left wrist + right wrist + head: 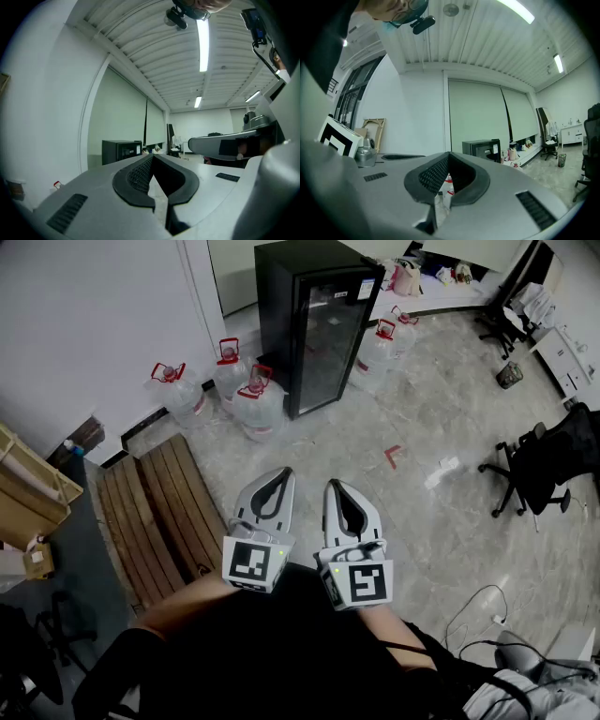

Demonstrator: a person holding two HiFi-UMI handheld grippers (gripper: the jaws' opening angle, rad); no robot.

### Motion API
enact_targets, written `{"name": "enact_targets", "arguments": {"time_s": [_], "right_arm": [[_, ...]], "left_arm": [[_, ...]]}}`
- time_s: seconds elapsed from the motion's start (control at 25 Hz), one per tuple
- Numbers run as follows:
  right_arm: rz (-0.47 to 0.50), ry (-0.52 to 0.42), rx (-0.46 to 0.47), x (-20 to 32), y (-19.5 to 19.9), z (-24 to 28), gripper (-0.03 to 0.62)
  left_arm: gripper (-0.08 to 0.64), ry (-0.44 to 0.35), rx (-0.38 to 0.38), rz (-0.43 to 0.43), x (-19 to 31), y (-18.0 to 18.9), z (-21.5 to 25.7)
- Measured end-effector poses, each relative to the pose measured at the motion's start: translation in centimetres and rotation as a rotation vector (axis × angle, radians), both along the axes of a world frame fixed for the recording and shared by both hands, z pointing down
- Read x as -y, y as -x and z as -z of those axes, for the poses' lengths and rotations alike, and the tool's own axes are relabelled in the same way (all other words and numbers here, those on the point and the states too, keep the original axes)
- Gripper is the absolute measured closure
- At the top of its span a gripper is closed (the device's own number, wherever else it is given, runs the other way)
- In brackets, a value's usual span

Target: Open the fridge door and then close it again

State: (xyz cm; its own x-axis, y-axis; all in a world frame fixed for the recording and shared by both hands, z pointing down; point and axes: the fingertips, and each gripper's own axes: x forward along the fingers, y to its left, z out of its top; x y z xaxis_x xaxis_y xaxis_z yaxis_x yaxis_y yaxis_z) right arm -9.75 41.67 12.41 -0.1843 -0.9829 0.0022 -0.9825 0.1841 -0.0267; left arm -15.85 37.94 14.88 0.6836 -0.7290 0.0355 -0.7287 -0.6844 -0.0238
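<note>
The black fridge (pixel 319 324) stands across the room by the white wall, and its glass door (pixel 330 338) is closed. Both grippers are held level close to the person's body, far short of the fridge. My left gripper (pixel 284 472) is shut with nothing in it, its tips meeting. Beside it my right gripper (pixel 333 486) is shut and empty too. In the left gripper view the fridge (pixel 121 151) shows small beyond the closed left gripper (pixel 152 157). In the right gripper view the fridge (pixel 483 149) sits just right of the closed right gripper (pixel 449 154).
Several water jugs (pixel 246 390) stand on the floor left and right of the fridge. A wooden slatted bench (pixel 159 512) lies at my left, with cardboard (pixel 28 488) beyond it. Black office chairs (pixel 544 465) stand at the right. Cables (pixel 478 610) trail at lower right.
</note>
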Motion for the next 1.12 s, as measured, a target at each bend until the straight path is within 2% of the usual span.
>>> {"name": "enact_targets", "arguments": {"time_s": [0.12, 0.24, 0.32, 0.6, 0.68, 0.88, 1.12], "right_arm": [[-0.005, -0.002, -0.007, 0.4, 1.0, -0.1, 0.577], [-0.002, 0.005, -0.019, 1.1, 2.3, -0.4, 0.577], [-0.003, 0.005, -0.021, 1.2, 2.8, -0.7, 0.577], [-0.042, 0.018, 0.048, 4.8, 1.3, -1.3, 0.577], [-0.046, 0.026, 0.06, 6.6, 0.2, -2.0, 0.577], [-0.028, 0.056, 0.078, 14.2, -3.5, -4.2, 0.577], [0.049, 0.033, 0.066, 26.7, -10.0, -4.8, 0.577]], "left_arm": [[0.557, -0.011, 0.001, -0.009, 0.4, 1.0, 0.0], [0.557, 0.018, -0.039, -0.012, 1.0, 2.0, 0.1], [0.557, 0.009, -0.026, -0.017, 1.2, 2.6, -0.2], [0.557, 0.026, -0.006, -0.011, 4.0, 2.6, -1.5], [0.557, 0.013, 0.003, -0.012, 5.7, 1.9, -2.0], [0.557, 0.012, -0.056, 0.023, 12.6, -0.8, -2.6], [0.557, 0.069, -0.031, 0.025, 24.0, -8.2, -4.4]]}}
